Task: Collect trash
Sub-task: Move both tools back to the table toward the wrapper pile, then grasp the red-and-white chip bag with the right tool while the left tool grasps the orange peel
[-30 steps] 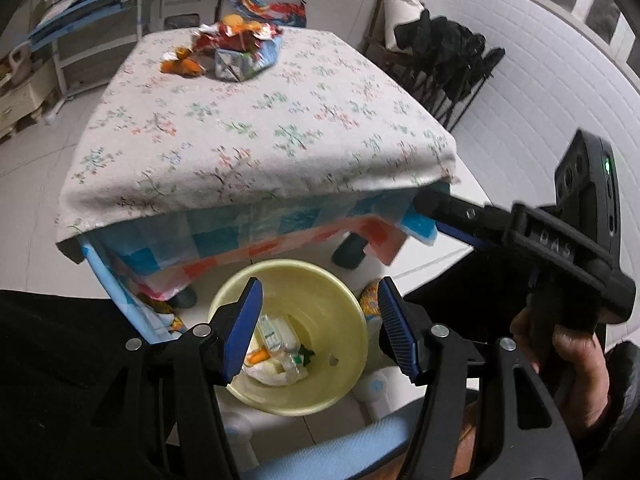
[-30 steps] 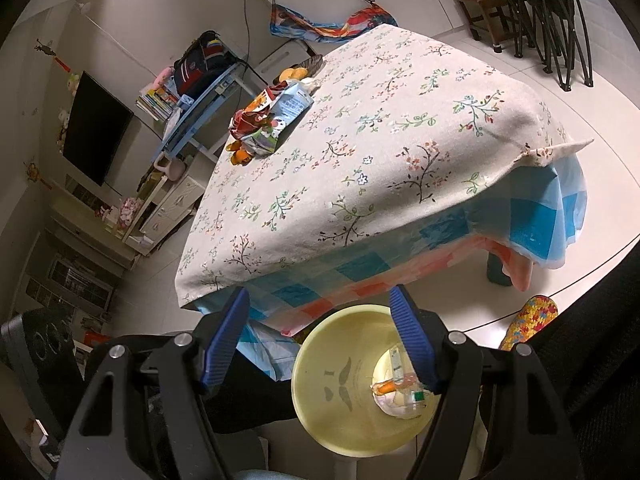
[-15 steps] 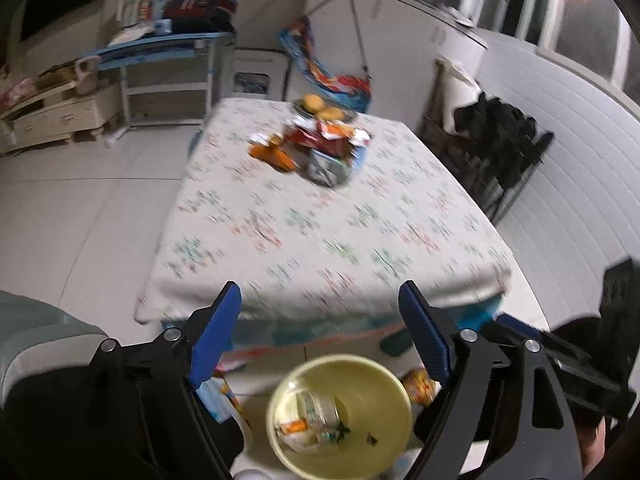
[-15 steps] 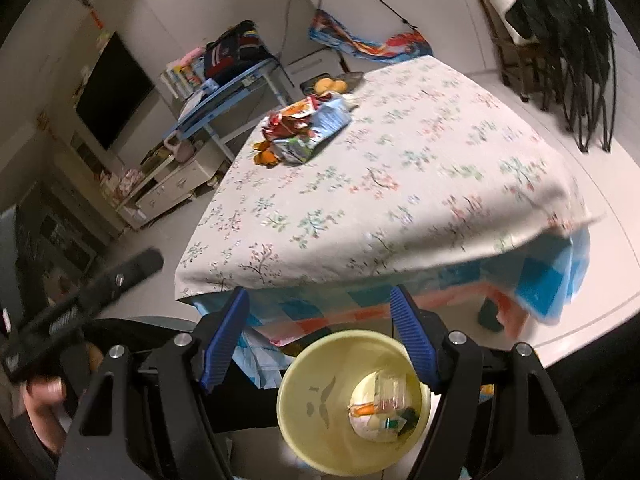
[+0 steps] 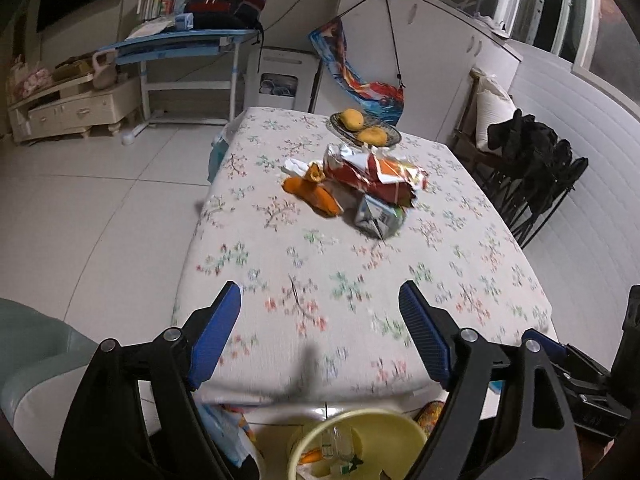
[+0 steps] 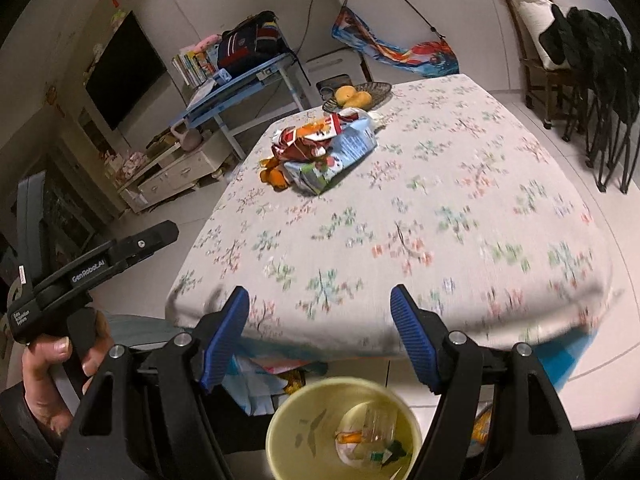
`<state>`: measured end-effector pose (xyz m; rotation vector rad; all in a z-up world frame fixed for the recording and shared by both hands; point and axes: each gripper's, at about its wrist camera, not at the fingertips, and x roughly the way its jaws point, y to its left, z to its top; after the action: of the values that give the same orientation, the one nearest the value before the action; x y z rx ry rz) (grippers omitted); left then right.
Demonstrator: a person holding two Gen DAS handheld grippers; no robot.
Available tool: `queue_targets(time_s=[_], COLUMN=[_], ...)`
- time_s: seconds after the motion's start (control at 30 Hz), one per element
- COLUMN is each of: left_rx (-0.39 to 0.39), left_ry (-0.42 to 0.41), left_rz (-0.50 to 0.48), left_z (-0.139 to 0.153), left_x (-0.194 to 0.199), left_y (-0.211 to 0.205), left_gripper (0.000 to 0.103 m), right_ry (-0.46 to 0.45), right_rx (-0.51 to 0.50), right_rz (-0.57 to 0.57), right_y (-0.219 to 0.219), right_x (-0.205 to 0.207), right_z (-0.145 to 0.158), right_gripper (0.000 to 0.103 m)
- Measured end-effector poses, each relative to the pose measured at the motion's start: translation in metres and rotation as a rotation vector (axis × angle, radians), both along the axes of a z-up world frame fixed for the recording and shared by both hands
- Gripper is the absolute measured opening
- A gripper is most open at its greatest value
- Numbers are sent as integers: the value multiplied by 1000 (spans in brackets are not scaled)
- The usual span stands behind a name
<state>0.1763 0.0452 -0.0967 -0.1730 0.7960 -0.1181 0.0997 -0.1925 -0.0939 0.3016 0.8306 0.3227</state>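
A pile of trash lies at the far side of the floral tablecloth: a red snack wrapper (image 5: 376, 178) (image 6: 306, 142), a crumpled blue-and-white carton (image 5: 378, 218) (image 6: 334, 160) and orange peel (image 5: 314, 194) (image 6: 272, 176). A yellow bin (image 5: 356, 446) (image 6: 304, 432) with some trash inside stands on the floor below the table's near edge. My left gripper (image 5: 320, 340) is open and empty above the near edge. My right gripper (image 6: 320, 338) is open and empty, also above the near edge and the bin.
A dark dish with two yellow fruits (image 5: 364, 130) (image 6: 356, 96) sits behind the pile. The table (image 5: 280, 280) (image 6: 440, 220) has a blue desk (image 5: 180, 44) behind it and black folding chairs (image 5: 536, 168) to the right. The left hand and its gripper handle (image 6: 80, 276) show at the left.
Both grippers have risen and tilted up from looking down into the bin to looking across the table top at the pile. Both stay open and empty.
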Motion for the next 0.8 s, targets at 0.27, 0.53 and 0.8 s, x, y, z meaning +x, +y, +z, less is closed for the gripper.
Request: queue_targets(time_s=[0.27, 0.53, 0.8], left_rx=[3, 75, 13], left_ry=[25, 63, 113], left_rz=[62, -15, 40], left_z=[-3, -21, -31], left_x=[54, 121, 162], left_y=[14, -2, 18], left_gripper=[78, 78, 78], right_ry=[-28, -107, -140], right_rx=[-85, -150, -301], right_rz=[91, 131, 275], right_y=[21, 39, 72], right_x=[60, 102, 165], right_z=[10, 21, 28], right_gripper=[73, 73, 73])
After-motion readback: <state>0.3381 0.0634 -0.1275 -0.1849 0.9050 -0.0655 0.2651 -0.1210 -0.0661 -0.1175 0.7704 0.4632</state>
